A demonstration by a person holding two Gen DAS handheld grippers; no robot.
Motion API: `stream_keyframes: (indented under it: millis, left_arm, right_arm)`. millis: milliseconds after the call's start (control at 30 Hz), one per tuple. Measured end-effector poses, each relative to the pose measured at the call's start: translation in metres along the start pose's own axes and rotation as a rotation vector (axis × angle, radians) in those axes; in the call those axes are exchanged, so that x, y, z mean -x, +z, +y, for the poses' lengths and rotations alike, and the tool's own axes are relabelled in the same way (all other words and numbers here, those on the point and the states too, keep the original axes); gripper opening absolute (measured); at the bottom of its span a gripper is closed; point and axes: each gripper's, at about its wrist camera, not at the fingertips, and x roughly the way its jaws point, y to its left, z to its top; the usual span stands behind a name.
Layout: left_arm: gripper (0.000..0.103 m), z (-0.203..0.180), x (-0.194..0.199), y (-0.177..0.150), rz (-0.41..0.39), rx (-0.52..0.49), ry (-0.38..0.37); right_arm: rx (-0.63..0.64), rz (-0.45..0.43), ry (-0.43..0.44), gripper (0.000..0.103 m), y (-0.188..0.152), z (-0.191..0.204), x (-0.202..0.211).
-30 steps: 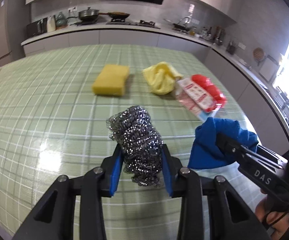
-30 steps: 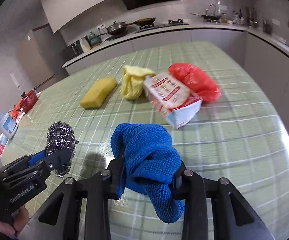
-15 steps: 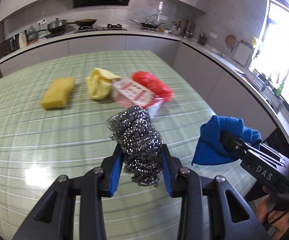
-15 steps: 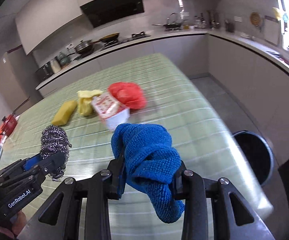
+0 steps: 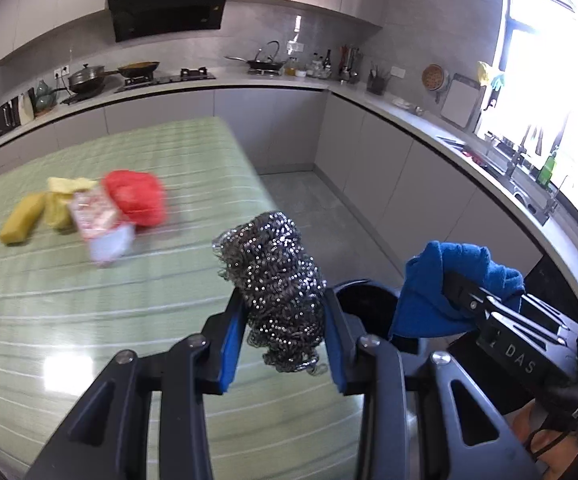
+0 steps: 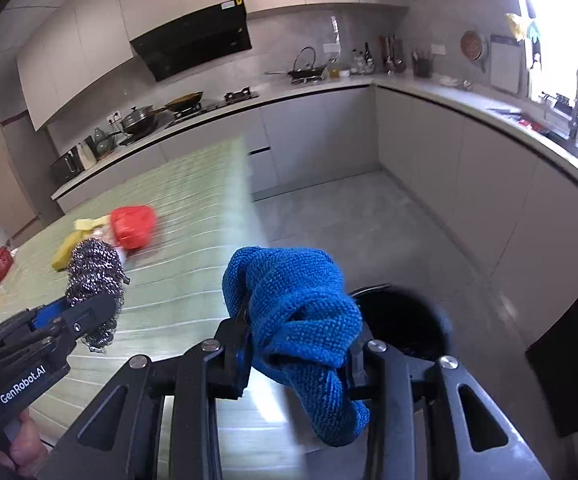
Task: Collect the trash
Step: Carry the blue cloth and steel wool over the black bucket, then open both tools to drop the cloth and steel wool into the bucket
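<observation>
Gripping one piece of trash in each tool, both hands are carried near the table's edge, toward the black bin [image 6: 405,320] on the floor beside it. The left gripper [image 5: 285,344] is clamped on the steel scourer [image 5: 277,280], which is pinched low between the blue pads so that most of its bulk stands above the fingers — a hold that looks secure enough for carrying and easy to let go. The right gripper [image 6: 297,356] is shut tight on the blue cloth [image 6: 293,300]; the cloth is bunched over the jaws, with a tail hanging below them.

In the right wrist view the bin's dark mouth is seen just behind and below the cloth, slightly to its right. In the left wrist view the bin's rim is partly hidden behind the scourer and the finger, between the two loads. Whether either load is directly over the opening cannot be told.

On the green checked table [image 5: 89,280] the red bag [image 5: 137,196], a carton [image 5: 97,216], a yellow cloth [image 5: 61,200] and a yellow sponge [image 5: 21,220] are left — close together, well apart from both grippers.
</observation>
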Motion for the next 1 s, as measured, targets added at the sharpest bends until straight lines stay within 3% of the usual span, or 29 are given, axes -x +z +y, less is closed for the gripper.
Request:
stream_keyframes:
  millis: [167, 367, 800, 900, 933, 1000]
  left_arm:
    - [0.037, -0.057, -0.031, 0.001, 0.033, -0.014, -0.028]
    - [0.038, -0.096, -0.076, 0.001, 0.105, -0.038, -0.028]
    - [0.041, -0.112, -0.152, -0.014, 0.284, -0.005, 0.102]
    - [0.048, -0.115, -0.162, -0.013, 0.31, 0.015, 0.134]
    - [0.055, -0.117, -0.165, -0.012, 0.316, 0.016, 0.145]
    - [0.064, -0.118, -0.166, -0.01, 0.318, 0.01, 0.163]
  right_arm:
    - [-0.001, -0.007, -0.036, 0.036, 0.011, -0.072, 0.004]
    - [-0.022, 0.039, -0.053, 0.036, 0.012, -0.124, -0.018]
    - [0.015, 0.21, 0.008, 0.036, -0.007, -0.151, -0.125]
    - [0.031, 0.238, 0.009, 0.039, -0.014, -0.156, -0.14]
    - [0.039, 0.246, 0.003, 0.041, -0.016, -0.156, -0.144]
    - [0.054, 0.259, -0.027, 0.053, -0.019, -0.157, -0.15]
